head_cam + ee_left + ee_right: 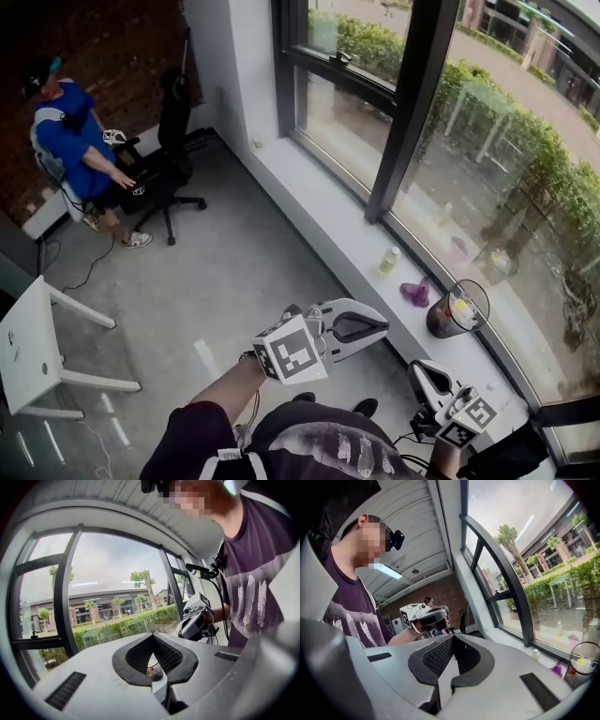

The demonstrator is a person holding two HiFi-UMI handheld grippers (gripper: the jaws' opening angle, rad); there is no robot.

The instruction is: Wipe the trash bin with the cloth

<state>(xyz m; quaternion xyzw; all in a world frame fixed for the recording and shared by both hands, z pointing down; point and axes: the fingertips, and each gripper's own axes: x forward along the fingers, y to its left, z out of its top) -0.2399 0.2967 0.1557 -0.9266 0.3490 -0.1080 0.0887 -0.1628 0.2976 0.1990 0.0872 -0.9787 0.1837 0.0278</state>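
Note:
A small round wire trash bin (457, 309) stands on the white window sill (319, 202) with something yellow inside it. A crumpled purple cloth (415, 293) lies on the sill just left of the bin. My left gripper (382, 328) is shut and empty above the floor, short of the sill and to the left of the cloth. My right gripper (419, 368) is also shut and empty, lower right, below the bin. The right gripper view shows the bin (583, 665) and cloth (557, 669) at the far right edge, and my left gripper (423, 617) beyond the closed jaws.
A small pale bottle (389, 260) stands on the sill left of the cloth. A dark window post (403, 122) rises behind it. A person in blue (75, 141) sits by a black office chair (173, 141) at the far left. A white table (33, 347) is at the left edge.

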